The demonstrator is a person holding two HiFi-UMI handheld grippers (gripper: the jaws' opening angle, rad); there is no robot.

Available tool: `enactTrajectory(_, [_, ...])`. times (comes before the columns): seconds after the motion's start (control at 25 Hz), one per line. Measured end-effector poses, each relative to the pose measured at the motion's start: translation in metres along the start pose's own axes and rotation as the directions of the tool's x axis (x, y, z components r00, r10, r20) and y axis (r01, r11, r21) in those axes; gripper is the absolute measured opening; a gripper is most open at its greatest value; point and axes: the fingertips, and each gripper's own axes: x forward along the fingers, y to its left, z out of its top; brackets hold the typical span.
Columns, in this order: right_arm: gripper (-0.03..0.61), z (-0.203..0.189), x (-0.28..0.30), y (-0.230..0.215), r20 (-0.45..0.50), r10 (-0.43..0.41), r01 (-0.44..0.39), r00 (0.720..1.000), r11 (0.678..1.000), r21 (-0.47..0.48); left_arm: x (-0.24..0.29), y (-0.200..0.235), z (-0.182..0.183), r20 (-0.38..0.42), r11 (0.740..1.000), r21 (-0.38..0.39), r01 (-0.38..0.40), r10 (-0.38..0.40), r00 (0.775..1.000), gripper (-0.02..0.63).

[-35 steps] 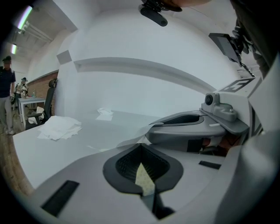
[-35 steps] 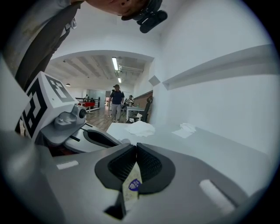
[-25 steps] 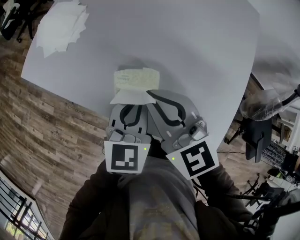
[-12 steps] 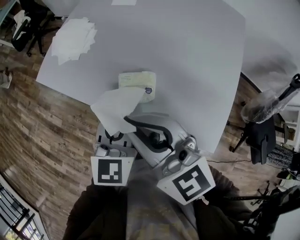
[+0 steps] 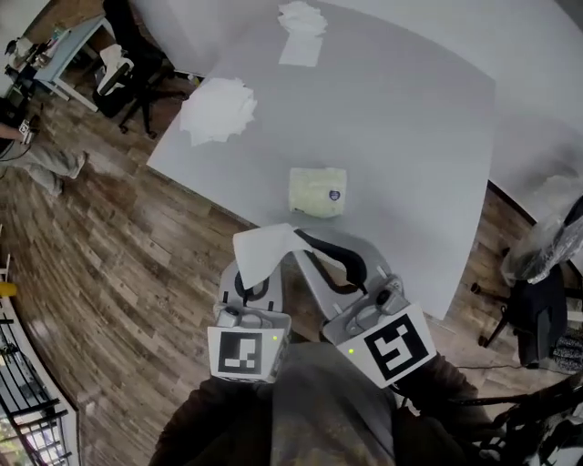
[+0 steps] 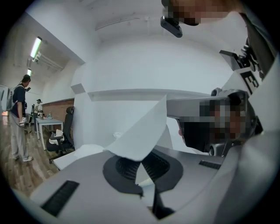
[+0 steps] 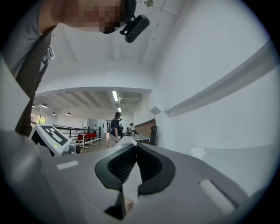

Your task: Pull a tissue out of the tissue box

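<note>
The pale yellow tissue box (image 5: pixel 317 192) lies flat on the grey table (image 5: pixel 410 136) near its front edge, with no sheet sticking out of it. A white tissue (image 5: pixel 262 252) hangs free of the box, held up close to my body. In the left gripper view the tissue (image 6: pixel 139 131) rises from between the jaws of my left gripper (image 6: pixel 142 165), which is shut on it. My left gripper (image 5: pixel 259 276) is partly hidden under the sheet. My right gripper (image 5: pixel 300 239) meets the sheet's right corner, and a white strip of tissue (image 7: pixel 125 141) shows between its shut jaws (image 7: pixel 134 165).
Two piles of loose tissues (image 5: pixel 219 109) (image 5: pixel 301 20) lie at the table's far side. An office chair (image 5: pixel 137 68) and a desk stand beyond the far left corner, a person's legs (image 5: pixel 46 162) at the left. A dark chair and a plastic bag (image 5: pixel 547 246) are on the right.
The tissue has come wholly out of the box and been lifted back toward my body. Both grippers have drawn away from the box, which stays on the table.
</note>
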Motion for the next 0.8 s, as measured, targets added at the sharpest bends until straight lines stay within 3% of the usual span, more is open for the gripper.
enactTrajectory(0.28, [0.003, 0.037, 0.013, 0.019, 0.083, -0.115, 0.116, 0.990, 0.993, -0.003, -0.045, 0.024, 0.035, 0.084, 0.997, 0.048, 0.055, -0.059, 0.995, -0.002])
enactTrajectory(0.44, [0.003, 0.041, 0.026, 0.028, 0.092, -0.181, 0.182, 0.979, 0.983, -0.007, -0.062, 0.048, 0.058, 0.145, 0.996, 0.072, 0.045, -0.055, 0.988, -0.002])
enactTrajectory(0.8, [0.003, 0.046, 0.032, 0.041, 0.108, -0.207, 0.210, 0.972, 0.977, -0.023, -0.072, 0.060, 0.081, 0.224, 0.993, 0.106, 0.056, -0.079, 0.971, -0.002])
